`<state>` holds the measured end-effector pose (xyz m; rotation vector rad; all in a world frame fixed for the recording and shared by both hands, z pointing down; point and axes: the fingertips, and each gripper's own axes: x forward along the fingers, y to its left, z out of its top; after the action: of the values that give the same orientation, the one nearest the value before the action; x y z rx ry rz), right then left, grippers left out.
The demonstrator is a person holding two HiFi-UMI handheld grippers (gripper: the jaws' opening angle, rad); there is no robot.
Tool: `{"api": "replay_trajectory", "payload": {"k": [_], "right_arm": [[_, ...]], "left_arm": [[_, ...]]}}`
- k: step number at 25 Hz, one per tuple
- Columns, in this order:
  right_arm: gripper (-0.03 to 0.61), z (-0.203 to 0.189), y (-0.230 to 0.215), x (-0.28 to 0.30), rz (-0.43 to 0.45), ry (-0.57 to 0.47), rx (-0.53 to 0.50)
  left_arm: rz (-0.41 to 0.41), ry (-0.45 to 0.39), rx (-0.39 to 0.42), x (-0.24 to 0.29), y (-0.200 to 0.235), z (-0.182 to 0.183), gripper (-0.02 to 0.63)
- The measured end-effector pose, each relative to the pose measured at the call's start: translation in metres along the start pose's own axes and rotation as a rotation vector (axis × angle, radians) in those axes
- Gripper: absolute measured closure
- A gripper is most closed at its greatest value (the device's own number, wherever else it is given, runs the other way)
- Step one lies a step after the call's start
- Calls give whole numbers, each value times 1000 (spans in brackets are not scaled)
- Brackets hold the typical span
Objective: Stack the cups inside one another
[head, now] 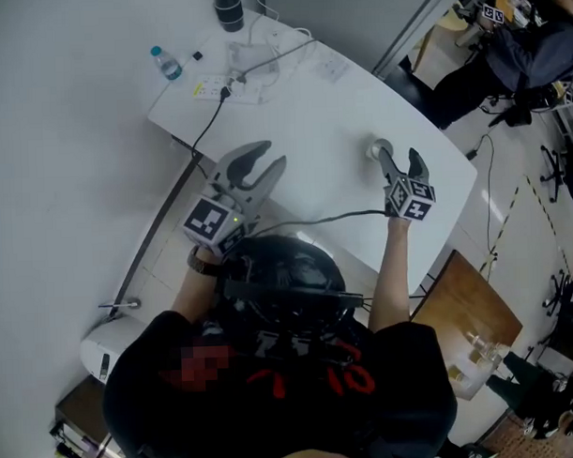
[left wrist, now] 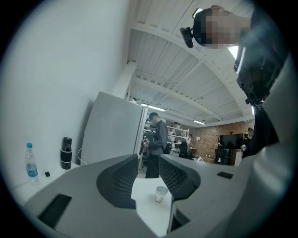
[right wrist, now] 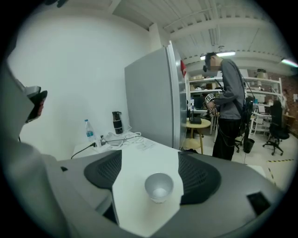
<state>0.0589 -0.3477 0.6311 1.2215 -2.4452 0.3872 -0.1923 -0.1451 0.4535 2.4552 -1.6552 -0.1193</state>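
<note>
White table (head: 343, 109) against plain wall (head: 59, 166), brick wall (left wrist: 210, 137) beyond.

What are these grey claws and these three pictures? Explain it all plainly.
There is no robot here. A person holds a hand tool with two jaws in each hand: the left gripper and the right gripper. The head view looks down from a camera on the person's head. The two gripper views each look along one tool's jaws. On the white table stand a cup, a water bottle and a dark flask, beside cables. Both tools' jaws are open and hold nothing.
</note>
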Motion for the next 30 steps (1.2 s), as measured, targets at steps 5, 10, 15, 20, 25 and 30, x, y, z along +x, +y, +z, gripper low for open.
{"api": "replay_trajectory", "payload": {"k": [5, 10, 15, 20, 25, 30], "right_arm": [[225, 24, 21, -49, 28, -161, 75], [303, 45, 25, -89, 22, -258, 128], [397, 65, 33, -123, 24, -346, 166], [451, 73, 41, -153, 23, -402, 172], [476, 76, 45, -179, 26, -448, 184], [571, 68, 51, -213, 21, -499, 167]], "left_arm": [[7, -29, -19, -6, 2, 6, 465], [3, -10, -6, -7, 2, 5, 479], [-9, -37, 16, -4, -2, 12, 511], [-65, -16, 10, 0, -19, 7, 511], [-111, 2, 0, 7, -33, 4, 511], [-173, 3, -19, 15, -53, -3, 511]]}}
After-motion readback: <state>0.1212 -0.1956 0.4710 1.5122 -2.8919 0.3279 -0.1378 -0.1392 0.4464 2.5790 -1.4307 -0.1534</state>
